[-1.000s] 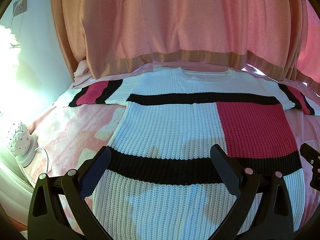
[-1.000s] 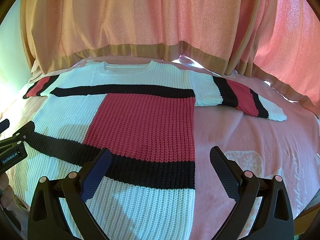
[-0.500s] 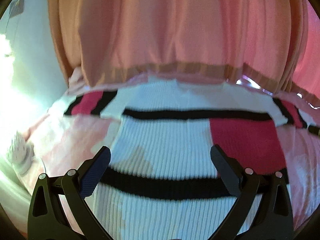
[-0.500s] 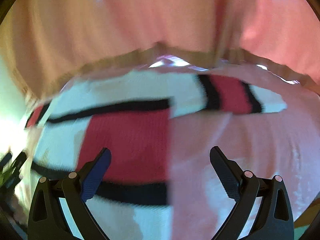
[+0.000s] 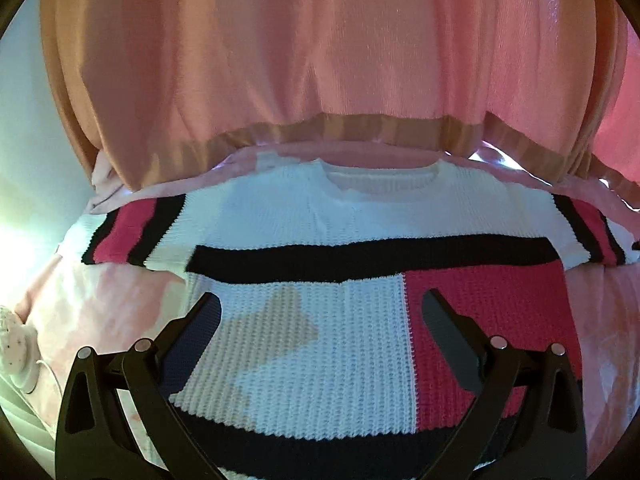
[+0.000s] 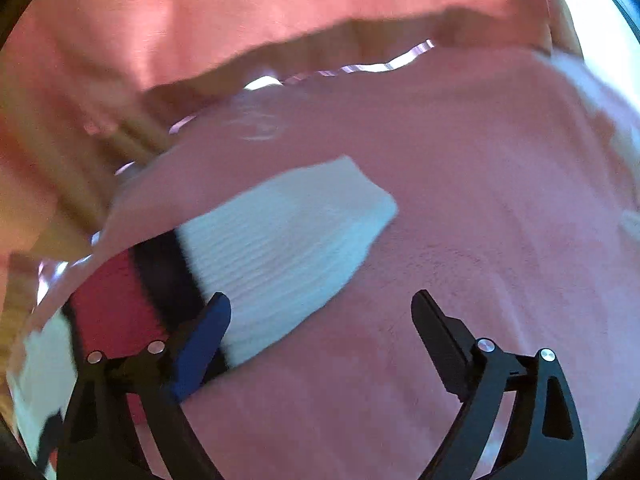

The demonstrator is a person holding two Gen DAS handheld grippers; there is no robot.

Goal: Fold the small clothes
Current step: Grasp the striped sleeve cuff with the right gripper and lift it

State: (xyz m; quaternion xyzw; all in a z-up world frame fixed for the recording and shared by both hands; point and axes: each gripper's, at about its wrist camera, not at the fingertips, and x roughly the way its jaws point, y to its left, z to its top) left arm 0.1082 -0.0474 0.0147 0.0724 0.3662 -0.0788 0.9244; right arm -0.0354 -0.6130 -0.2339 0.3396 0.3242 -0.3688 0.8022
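Observation:
A knitted sweater (image 5: 320,344) in white, black and pink-red blocks lies flat on a pink bedspread (image 5: 112,304), neckline at the far side and both sleeves spread out. My left gripper (image 5: 320,312) hovers over the sweater's chest, open, with nothing between its fingers. In the right wrist view the sweater's sleeve (image 6: 288,240) with its white cuff runs diagonally across the bedspread (image 6: 480,200). My right gripper (image 6: 320,312) is just above the cuff's near edge, its jaws wide and closing, the pads not pressing on the cloth.
Pink-orange curtains (image 5: 320,60) hang right behind the bed's far edge. A small white lamp-like object with a cord (image 5: 16,352) sits at the bed's left side. Bare bedspread stretches to the right of the sleeve.
My left gripper moved forward over the sweater toward the neckline. My right gripper swung far right, rolled, and dropped from the sweater's body to the end of the sleeve; its jaws narrowed slightly.

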